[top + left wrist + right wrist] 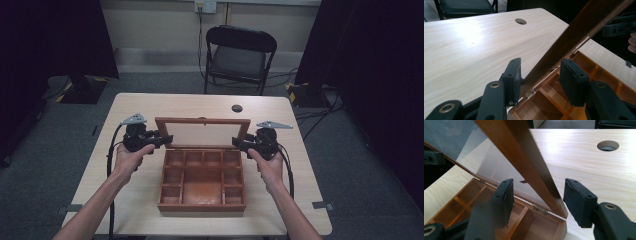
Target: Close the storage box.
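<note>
The left gripper [539, 75] had its jaws spread around the left edge of the lid [574, 37]; the right gripper [537, 197] had its jaws spread around the lid's right edge; the lid stood up at the back of the wooden box [202, 192]; the box sat on the worktop [140, 102].

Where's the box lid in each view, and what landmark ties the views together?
High view: lid upright, centre, between both tongs.
Left gripper view: lid's frame edge runs diagonally up to the top right.
Right gripper view: lid slants from top centre downward.
Shared landmark: round table hole.
</note>
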### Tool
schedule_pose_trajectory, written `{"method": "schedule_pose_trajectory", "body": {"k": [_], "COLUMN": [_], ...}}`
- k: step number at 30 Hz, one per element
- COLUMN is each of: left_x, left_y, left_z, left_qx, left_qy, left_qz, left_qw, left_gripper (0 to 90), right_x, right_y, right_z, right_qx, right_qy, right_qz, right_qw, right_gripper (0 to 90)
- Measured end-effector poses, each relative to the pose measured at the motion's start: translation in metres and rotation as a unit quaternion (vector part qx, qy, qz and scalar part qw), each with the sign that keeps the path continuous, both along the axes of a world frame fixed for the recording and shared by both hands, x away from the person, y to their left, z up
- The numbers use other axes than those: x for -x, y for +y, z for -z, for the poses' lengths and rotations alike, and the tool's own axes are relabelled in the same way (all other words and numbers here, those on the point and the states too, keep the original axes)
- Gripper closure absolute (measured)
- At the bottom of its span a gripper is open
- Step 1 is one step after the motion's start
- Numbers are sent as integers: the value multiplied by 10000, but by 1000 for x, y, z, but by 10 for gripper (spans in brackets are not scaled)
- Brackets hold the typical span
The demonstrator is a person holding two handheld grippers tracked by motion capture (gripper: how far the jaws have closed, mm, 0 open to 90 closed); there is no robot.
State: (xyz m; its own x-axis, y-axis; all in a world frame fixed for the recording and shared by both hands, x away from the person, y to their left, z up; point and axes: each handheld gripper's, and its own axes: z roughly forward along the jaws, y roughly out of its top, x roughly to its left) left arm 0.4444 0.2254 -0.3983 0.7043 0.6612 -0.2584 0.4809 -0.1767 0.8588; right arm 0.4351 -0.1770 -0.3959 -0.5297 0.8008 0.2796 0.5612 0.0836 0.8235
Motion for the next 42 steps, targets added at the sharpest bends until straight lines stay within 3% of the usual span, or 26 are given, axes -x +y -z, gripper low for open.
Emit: {"method": "schedule_pose_trajectory", "body": {"k": [6,10,18,29,33,38,42], "left_x": [6,10,16,23,27,30,27], "left_y": [0,-1,-1,1,1,0,2], "left_z": [0,-2,1,6,9,9,11], "left_qx": [-41,-198,-197,-155,-188,-260,-122], "left_qy": [8,4,-55,205,294,298,302], "left_qz": [7,92,66,-59,11,116,103], "left_qw": [10000,9998,9998,9997,9994,9992,9994], "left_gripper": [512,507,491,368,325,297,284], "right_x": [10,15,22,29,30,32,33], "right_y": [-4,-4,-2,0,1,4,6], "right_z": [-2,-1,-2,1,5,7,8], "right_qx": [76,38,54,66,9,103,103], "right_qy": [-10,6,10,205,320,408,398], "right_qz": [21,-37,-133,-163,-182,-171,-107], "right_qw": [10000,10000,9999,9996,9993,9990,9991], "right_gripper": [416,407,394,361,325,291,282]}}
